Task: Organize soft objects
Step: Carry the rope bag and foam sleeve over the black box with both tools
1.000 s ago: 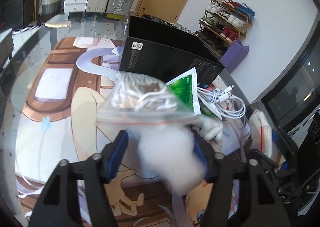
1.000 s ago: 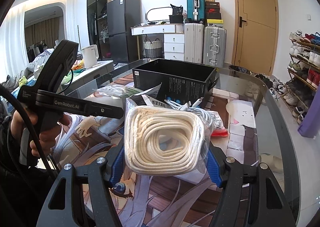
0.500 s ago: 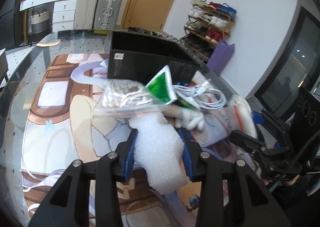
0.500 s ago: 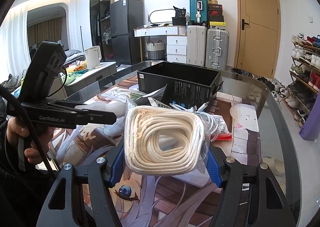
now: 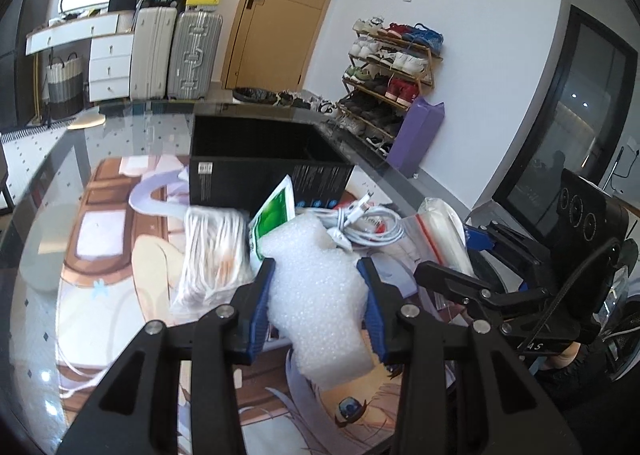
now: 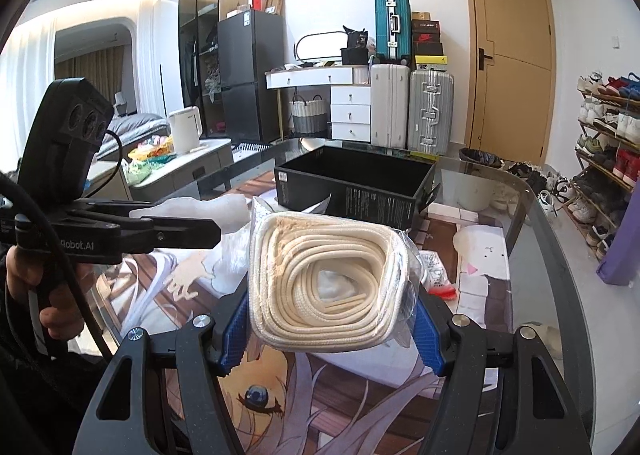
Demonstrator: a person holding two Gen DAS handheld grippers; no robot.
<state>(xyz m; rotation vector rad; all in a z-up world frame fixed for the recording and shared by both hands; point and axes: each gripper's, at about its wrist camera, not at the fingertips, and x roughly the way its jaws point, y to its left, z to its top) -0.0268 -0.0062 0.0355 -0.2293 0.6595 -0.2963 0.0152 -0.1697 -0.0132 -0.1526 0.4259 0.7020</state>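
My left gripper [image 5: 316, 287] is shut on a white foam piece [image 5: 320, 295], held above the table; the same foam [image 6: 192, 211] shows between its jaws in the right wrist view. My right gripper [image 6: 332, 315] is shut on a clear bag of coiled cream rope [image 6: 328, 279], its blue pads pressing both sides. An open black box [image 5: 268, 171] [image 6: 356, 187] stands further back on the table. On the table between lie a bag of white cord [image 5: 212, 251], a green-and-white packet [image 5: 274, 215] and white cables [image 5: 364, 223].
The glass table [image 6: 532, 239] carries a printed mat [image 5: 108, 223]. The right gripper's black body [image 5: 552, 271] is at the right of the left wrist view. A hand [image 6: 52, 295] holds the left gripper. Suitcases [image 6: 412, 107], a shoe rack [image 5: 384, 71] and a purple bag [image 5: 416, 139] stand beyond.
My left gripper closed on the foam and lifted it off the table, turning toward the black box. The bag of cord now lies below it. The right gripper with the rope bag stayed put.
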